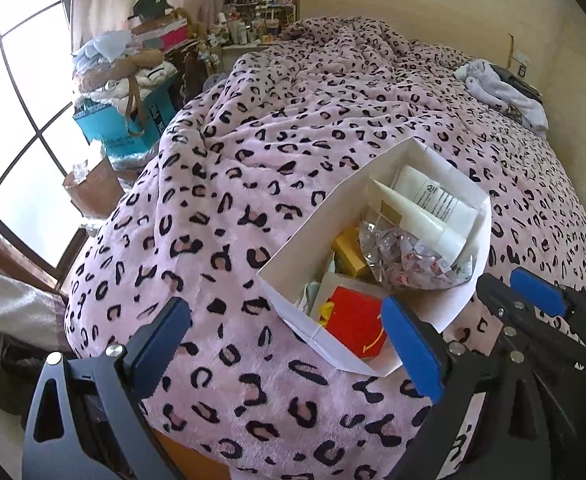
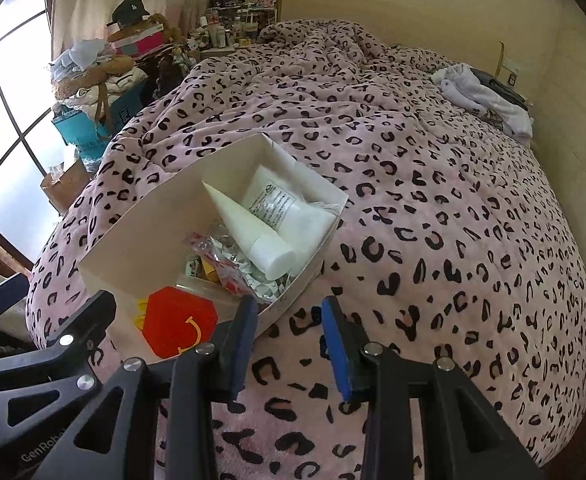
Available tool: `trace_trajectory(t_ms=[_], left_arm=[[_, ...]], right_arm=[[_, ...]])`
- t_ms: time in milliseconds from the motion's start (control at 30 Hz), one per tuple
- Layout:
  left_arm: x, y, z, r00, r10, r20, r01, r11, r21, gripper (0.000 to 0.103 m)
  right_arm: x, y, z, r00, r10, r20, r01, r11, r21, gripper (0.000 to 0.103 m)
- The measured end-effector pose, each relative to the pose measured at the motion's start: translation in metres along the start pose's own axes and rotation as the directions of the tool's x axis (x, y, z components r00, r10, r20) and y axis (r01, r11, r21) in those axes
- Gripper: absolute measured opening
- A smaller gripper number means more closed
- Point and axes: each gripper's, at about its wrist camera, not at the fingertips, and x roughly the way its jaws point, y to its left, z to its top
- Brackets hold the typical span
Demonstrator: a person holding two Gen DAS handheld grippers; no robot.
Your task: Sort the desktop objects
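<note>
A white cardboard box [image 1: 313,224] [image 2: 133,232] lies on the pink leopard-print blanket [image 1: 273,120] [image 2: 433,200]. It holds a white tube [image 1: 421,216] [image 2: 253,232], a white pouch [image 1: 437,196] [image 2: 281,204], a crinkled foil bag [image 1: 409,260] [image 2: 245,272], a yellow item [image 1: 349,252] and a red carton [image 1: 353,320] [image 2: 177,320]. My left gripper [image 1: 289,340] is open, just in front of the box's near corner. My right gripper [image 2: 289,344] is open and empty, beside the box's right near corner; it also shows in the left wrist view [image 1: 533,300].
A pile of bags, boxes, clothes and a cap [image 1: 133,76] [image 2: 101,72] stands left of the bed by the window [image 1: 17,120]. A cluttered shelf [image 1: 257,20] [image 2: 233,20] is at the far end. Folded white clothes [image 1: 505,92] [image 2: 485,96] lie at the bed's far right.
</note>
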Motion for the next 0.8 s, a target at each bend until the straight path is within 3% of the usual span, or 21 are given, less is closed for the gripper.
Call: trace_trajectory(t_ms=[333, 800], left_arm=[[-0.0012, -0.0050, 0.0013, 1.000, -0.023, 0.005, 0.023, 1.000, 0.011, 0.098], [-0.0037, -0.0068, -0.0022, 1.000, 0.006, 0.009, -0.006, 1.000, 0.007, 0.098]], right_arm=[[-0.0026, -0.0057, -0.0013, 1.000, -0.006, 0.002, 0.006, 1.000, 0.010, 0.034], [-0.0034, -0.0013, -0.0031, 1.000, -0.007, 0.000, 0.007, 1.000, 0.002, 0.034]])
